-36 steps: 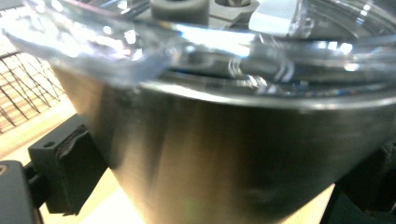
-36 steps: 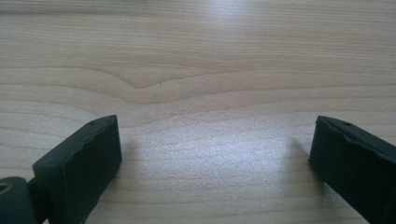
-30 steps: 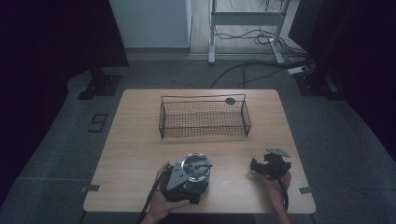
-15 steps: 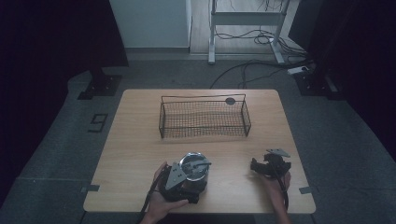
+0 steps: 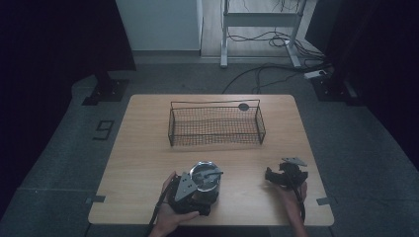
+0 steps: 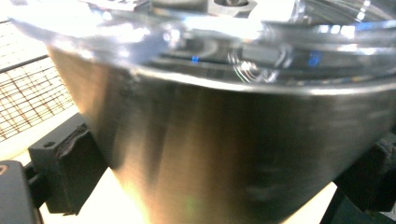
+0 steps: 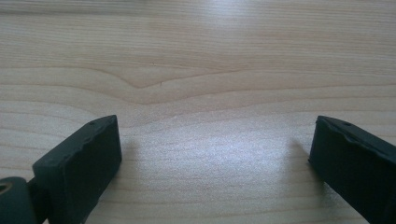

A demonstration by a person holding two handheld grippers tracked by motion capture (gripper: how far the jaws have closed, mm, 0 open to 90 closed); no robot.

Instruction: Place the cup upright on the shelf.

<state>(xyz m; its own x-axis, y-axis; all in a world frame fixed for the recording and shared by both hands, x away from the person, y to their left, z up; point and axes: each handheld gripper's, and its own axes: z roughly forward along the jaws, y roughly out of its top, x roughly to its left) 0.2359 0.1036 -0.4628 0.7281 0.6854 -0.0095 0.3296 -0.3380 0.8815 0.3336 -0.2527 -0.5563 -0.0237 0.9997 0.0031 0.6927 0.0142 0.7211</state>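
A steel pot [image 5: 205, 178] with a glass lid stands near the front edge of the wooden table [image 5: 143, 153], left of centre. My left gripper [image 5: 207, 191] is shut on the pot, held by a hand coming in from below. In the left gripper view the pot's wall [image 6: 224, 140] is pressed between the two black pads [image 6: 65, 172]. My right gripper [image 5: 270, 176] rests at the front right, pointing left, open. In the right gripper view its jaws stand wide apart over bare wood, with nothing in the right gripper [image 7: 215, 158].
A black wire basket [image 5: 215, 103] lies across the far middle of the table, its mesh [image 6: 25, 88] also showing beyond the pot. A small dark disc [image 5: 243, 106] sits by its far right rim. Cables and a desk frame lie on the floor beyond.
The left gripper and pot have shifted very slightly; the right gripper has stayed where it was.
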